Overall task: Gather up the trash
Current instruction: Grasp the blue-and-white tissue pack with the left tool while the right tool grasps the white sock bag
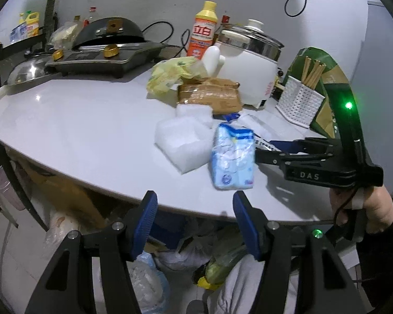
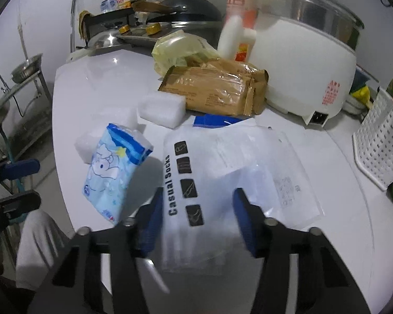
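A light blue tissue pack point(image 1: 233, 157) point(image 2: 115, 175) lies near the front edge of the white table point(image 1: 78, 130). Beside it are white foam pieces point(image 1: 180, 144) point(image 2: 161, 108) and a clear plastic bag printed "Casual Socks" point(image 2: 222, 172). My right gripper point(image 2: 197, 222) point(image 1: 264, 147) is low over the table and open. The clear bag's near end lies between its blue pads, and I see no pad pressing on it. My left gripper point(image 1: 196, 222) point(image 2: 26, 183) hangs open and empty just off the table's front edge.
A brown packet point(image 1: 209, 96), a yellow bag point(image 1: 170, 73), an orange detergent bottle point(image 1: 204, 31), a white rice cooker point(image 1: 251, 60) and a chopstick basket point(image 1: 298, 99) crowd the back right. A stove with a wok point(image 1: 104, 49) stands back left. Bags of rubbish point(image 1: 183, 259) lie below the table.
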The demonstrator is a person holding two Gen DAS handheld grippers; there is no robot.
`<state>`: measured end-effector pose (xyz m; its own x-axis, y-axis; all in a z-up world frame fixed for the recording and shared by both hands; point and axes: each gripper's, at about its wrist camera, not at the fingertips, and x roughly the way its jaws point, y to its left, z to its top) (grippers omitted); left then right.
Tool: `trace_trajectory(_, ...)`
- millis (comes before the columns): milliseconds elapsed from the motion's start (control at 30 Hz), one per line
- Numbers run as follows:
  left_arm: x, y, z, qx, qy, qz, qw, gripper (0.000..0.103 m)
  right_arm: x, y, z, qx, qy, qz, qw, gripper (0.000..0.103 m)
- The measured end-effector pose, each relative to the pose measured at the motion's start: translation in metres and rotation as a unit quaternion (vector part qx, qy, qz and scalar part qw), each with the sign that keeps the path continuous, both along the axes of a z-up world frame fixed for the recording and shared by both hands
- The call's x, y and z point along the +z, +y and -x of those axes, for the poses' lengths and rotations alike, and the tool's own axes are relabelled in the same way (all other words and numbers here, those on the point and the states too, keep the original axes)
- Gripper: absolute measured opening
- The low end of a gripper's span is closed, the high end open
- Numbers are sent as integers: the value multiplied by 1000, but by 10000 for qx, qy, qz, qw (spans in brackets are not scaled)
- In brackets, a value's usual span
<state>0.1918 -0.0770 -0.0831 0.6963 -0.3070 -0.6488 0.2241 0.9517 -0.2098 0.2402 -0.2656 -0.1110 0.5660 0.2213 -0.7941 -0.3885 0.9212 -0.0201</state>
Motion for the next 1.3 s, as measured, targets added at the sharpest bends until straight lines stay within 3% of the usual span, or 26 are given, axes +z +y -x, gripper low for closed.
trace_trajectory(67, 0, -7, -4, -102, -18, 37, 9999, 60, 1, -3, 1, 42, -14, -84, 10000, 32)
trace_trajectory(167, -1, -19, -13, -241, 35, 154, 9996, 60, 2, -10, -1, -12, 56, -367, 9993, 6)
trace_trajectory(600, -15, -54, -43, -444, 358, 38, 9984, 60, 29, -70, 17, -516, -306, -1165, 9914, 3)
trace_trajectory(1067, -17, -95, -63, -363, 250, -837, 9955, 59, 32, -95, 40, -637, -388, -1613, 9841, 3)
trace_trajectory(1133, -17, -99, -64, -390, 245, -907, 9948, 35, 32, -97, 41, -647, -380, -1637, 9836, 3)
trace_trajectory(1300, -15, -104, -61, -463, 154, -930, 9945, 10, 32, -99, 46, -652, -393, -1635, 9836, 3)
